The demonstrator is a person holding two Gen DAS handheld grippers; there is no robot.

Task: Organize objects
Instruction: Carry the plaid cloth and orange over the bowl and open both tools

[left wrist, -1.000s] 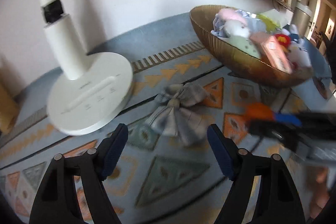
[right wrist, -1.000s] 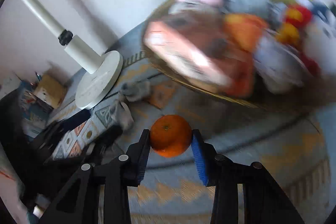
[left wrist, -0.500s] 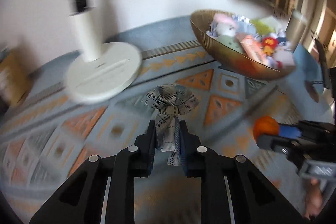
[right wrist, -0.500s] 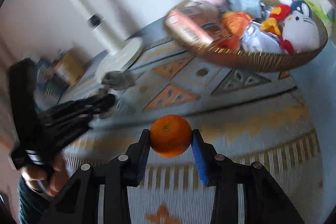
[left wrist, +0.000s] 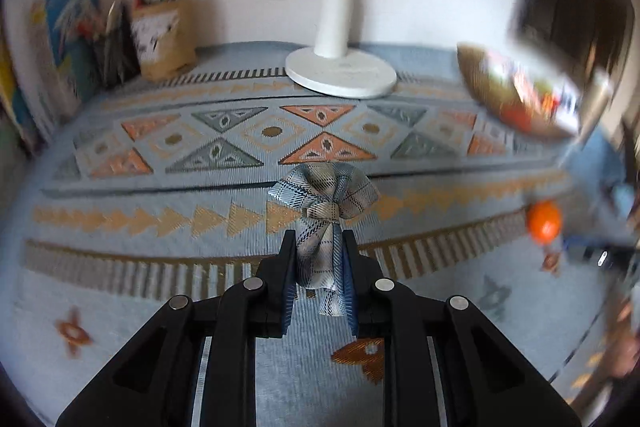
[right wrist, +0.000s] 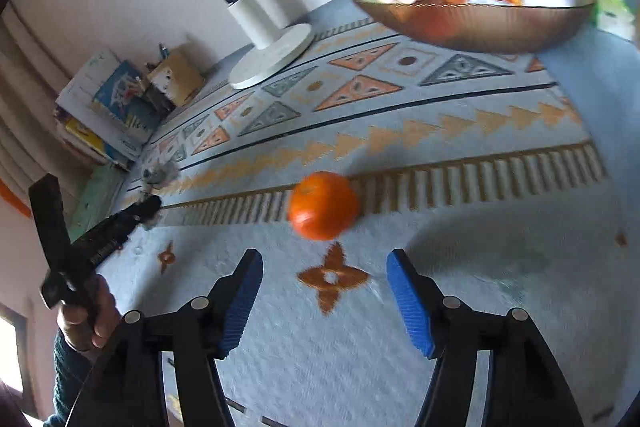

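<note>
The left wrist view sits low and near the patterned cloth (left wrist: pixel 280 131), facing the far wall squarely. The right wrist view looks from higher up on the right, angled leftward. Both share the lamp base (left wrist: pixel 341 73) (right wrist: pixel 272 55), the bowl (left wrist: pixel 516 95) (right wrist: pixel 472 23) and the orange (left wrist: pixel 543 221) (right wrist: pixel 323 205).

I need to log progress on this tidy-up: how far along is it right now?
Done: the brown bowl already holds toys and a box. In hand: the left gripper is shut on the plaid fabric bow, lifted off the patterned cloth. The right gripper is open, and the orange lies free beyond it. Left: neither the bow nor the orange is in the bowl.
</note>
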